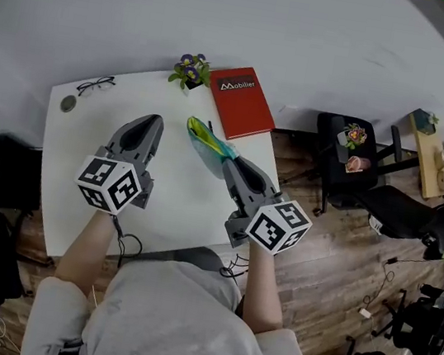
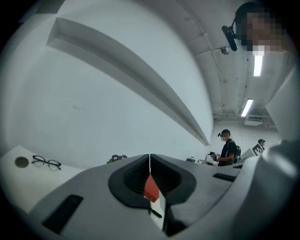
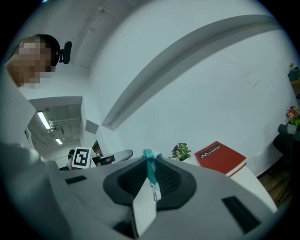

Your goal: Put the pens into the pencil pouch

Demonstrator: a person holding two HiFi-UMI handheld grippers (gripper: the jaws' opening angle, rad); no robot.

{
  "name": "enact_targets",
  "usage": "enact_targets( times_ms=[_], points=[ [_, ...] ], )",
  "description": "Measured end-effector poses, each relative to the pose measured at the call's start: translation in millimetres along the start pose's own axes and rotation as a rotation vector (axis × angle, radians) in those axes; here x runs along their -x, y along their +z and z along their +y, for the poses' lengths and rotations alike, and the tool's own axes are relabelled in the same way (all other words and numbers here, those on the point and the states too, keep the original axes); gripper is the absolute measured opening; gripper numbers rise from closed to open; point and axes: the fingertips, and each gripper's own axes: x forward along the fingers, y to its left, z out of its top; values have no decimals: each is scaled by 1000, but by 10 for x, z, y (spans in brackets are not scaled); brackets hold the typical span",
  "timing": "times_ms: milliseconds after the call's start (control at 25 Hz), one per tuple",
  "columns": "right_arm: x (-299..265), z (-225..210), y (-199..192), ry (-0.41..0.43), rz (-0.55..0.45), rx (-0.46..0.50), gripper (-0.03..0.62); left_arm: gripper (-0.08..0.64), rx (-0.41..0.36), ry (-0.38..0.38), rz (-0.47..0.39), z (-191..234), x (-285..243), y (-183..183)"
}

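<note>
A translucent green, teal and yellow pencil pouch (image 1: 207, 138) hangs over the middle of the white table (image 1: 79, 183). My right gripper (image 1: 231, 159) is shut on its near end. In the right gripper view the teal edge of the pouch (image 3: 149, 157) and its zipper pull sit clamped in the right gripper (image 3: 151, 169). My left gripper (image 1: 152, 120) hovers over the table to the left of the pouch. Its jaws meet in a thin line with nothing between them in the left gripper view (image 2: 149, 164). A thin dark stick (image 1: 211, 126), perhaps a pen, lies by the pouch's far end.
A red book (image 1: 242, 102) lies at the table's far right corner beside a small potted plant (image 1: 191, 70). Glasses (image 1: 95, 84) and a round disc (image 1: 68, 104) rest at the far left. Dark chairs (image 1: 350, 159) stand on the wooden floor to the right. A person (image 2: 228, 150) stands far off.
</note>
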Motion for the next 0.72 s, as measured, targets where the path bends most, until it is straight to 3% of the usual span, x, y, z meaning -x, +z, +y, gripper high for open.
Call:
enact_targets(
  times_ms=[360, 560, 720],
  points=[
    [552, -616, 134, -117, -51, -37, 67, 32, 22, -12, 365, -182, -771, -1049],
    [707, -862, 118, -137, -51, -59, 67, 34, 127, 48, 489, -90, -1176, -1519],
    [760, -1024, 103, -143, -44, -78, 67, 34, 142, 108, 565, 30, -1486, -1763]
  ],
)
